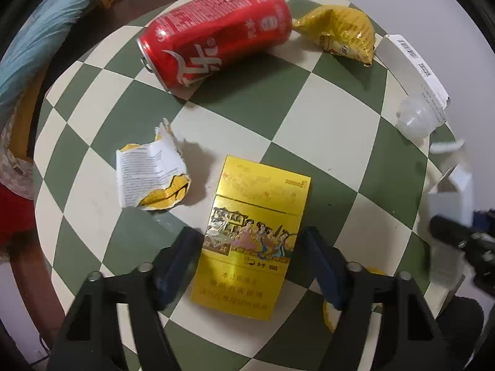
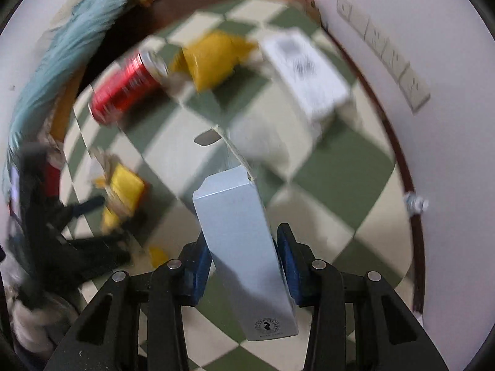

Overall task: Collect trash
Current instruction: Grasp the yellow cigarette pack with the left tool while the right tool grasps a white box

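A yellow cigarette pack [image 1: 253, 204] lies flat on the green-and-cream checked round table [image 1: 266, 99]. My left gripper [image 1: 252, 238] points down over the pack, and both dark pads touch its long sides, shut on it. My right gripper [image 2: 243, 238] is shut on a pale grey-blue carton [image 2: 232, 210] with an open top flap, held above the table. In the left wrist view that carton [image 1: 451, 194] shows at the right edge. Also on the table are a red soda can [image 1: 216, 34] on its side, a gold wrapper [image 1: 340, 31] and a torn paper wrapper [image 1: 151, 173].
A white box with a barcode [image 1: 414, 61] and a clear plastic cup [image 1: 416, 117] sit near the table's right rim. A yellow scrap [image 1: 329, 312] lies under my left gripper's right finger. A light blue cushion [image 1: 46, 31] lies beyond the left edge. The wall [image 2: 448, 154] is close on the right.
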`<state>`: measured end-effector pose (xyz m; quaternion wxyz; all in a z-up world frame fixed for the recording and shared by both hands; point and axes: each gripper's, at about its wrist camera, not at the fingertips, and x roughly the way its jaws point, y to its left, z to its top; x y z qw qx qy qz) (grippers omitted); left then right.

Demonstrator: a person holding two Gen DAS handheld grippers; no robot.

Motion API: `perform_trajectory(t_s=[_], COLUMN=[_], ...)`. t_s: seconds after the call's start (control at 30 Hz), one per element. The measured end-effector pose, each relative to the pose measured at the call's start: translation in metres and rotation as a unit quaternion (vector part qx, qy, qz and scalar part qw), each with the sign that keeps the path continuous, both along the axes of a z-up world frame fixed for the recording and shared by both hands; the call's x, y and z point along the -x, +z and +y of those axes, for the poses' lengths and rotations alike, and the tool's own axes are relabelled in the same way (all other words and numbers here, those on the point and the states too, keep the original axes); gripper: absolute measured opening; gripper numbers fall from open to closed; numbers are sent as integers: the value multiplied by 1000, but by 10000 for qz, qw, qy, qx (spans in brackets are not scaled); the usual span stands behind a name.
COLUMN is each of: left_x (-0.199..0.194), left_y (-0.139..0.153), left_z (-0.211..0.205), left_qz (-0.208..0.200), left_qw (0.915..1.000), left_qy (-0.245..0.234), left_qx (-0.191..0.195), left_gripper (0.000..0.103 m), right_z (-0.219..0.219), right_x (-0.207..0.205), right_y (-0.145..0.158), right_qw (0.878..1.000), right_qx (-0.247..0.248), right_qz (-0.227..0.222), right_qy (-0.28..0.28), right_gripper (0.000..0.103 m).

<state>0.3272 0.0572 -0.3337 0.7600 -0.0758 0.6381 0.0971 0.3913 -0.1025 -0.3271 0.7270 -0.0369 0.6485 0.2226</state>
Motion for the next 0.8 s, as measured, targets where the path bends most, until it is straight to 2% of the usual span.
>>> perform_trajectory(t_s=[0.13, 0.23, 0.3, 0.33, 0.43, 0.47, 0.53, 0.57, 0.6, 0.8], left_x=[12, 22, 26, 29, 37, 40, 47, 51, 55, 79], left_y=[2, 2, 0, 0, 0, 1, 6, 9, 13, 53], left_z=[2, 6, 11, 14, 21, 21, 20, 20, 18, 32], left_qz=[43, 9, -26, -48, -108, -141, -230, -270, -331, -748], left_qw=[10000, 9998, 9995, 9993, 9986, 9983, 9974, 9971, 9965, 9913], left_qy=[23, 196, 317, 371, 505, 539, 638, 676, 731, 1026], left_qx=[-51, -10, -22, -25, -118, -161, -231, -237, -231, -343], left_gripper=[57, 57, 57, 57, 57, 57, 57, 57, 57, 57], right_z=[-1, 1, 1, 3, 1, 3, 5, 6, 6, 7], right_x=[11, 16, 21, 21, 28, 33, 38, 41, 45, 64], right_y=[-21, -22, -23, -23, -22, -22, -20, -19, -18, -4], right_qw=[9998, 9996, 9993, 9991, 9985, 9980, 9966, 9959, 9959, 9969], right_qx=[161, 251, 349, 410, 514, 564, 701, 743, 696, 507], right_qz=[117, 82, 88, 92, -30, -117, -291, -383, -443, -521], right_qy=[-4, 33, 31, 55, 181, 250, 322, 341, 367, 297], right_gripper=[43, 44, 50, 58, 58, 58, 49, 40, 38, 38])
